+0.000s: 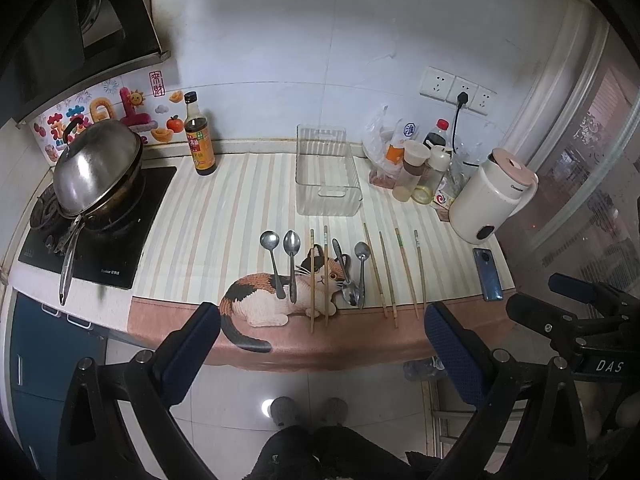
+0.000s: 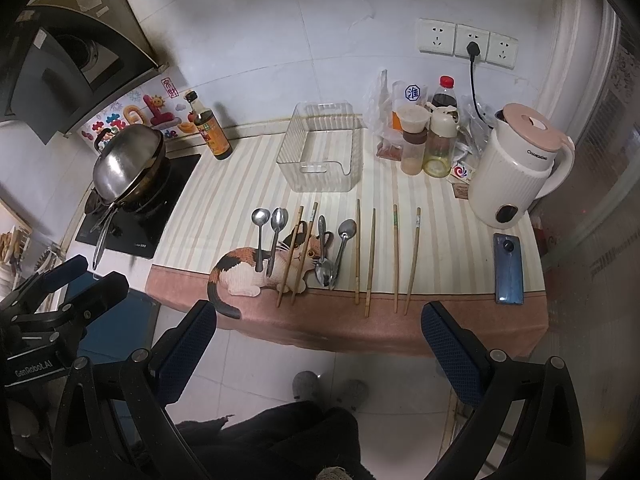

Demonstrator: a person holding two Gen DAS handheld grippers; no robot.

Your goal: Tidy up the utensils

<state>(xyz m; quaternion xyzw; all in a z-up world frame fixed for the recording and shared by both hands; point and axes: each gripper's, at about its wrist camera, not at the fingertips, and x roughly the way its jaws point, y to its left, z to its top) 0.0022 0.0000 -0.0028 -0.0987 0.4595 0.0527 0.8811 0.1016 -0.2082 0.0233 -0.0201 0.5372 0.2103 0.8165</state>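
Both grippers hang off the front edge of the counter, over the floor, well short of the utensils. The left gripper (image 1: 320, 344) and the right gripper (image 2: 320, 344) each stand wide open with nothing between the blue pads. The spoons (image 1: 291, 268) and chopsticks (image 1: 406, 272) lie in a loose row near the front edge of the striped mat (image 1: 224, 208), long axes running front to back, handles toward the person. The clear bin (image 1: 326, 172) sits empty behind them, toward the back edge. My guess is the spoons at the row's left end fall to the left gripper and the chopsticks at the right end to the right; either must reach forward and close across a handle. A wok (image 1: 98, 168) sits at the left end, a kettle (image 1: 490, 196) and phone (image 1: 487, 274) at the right.
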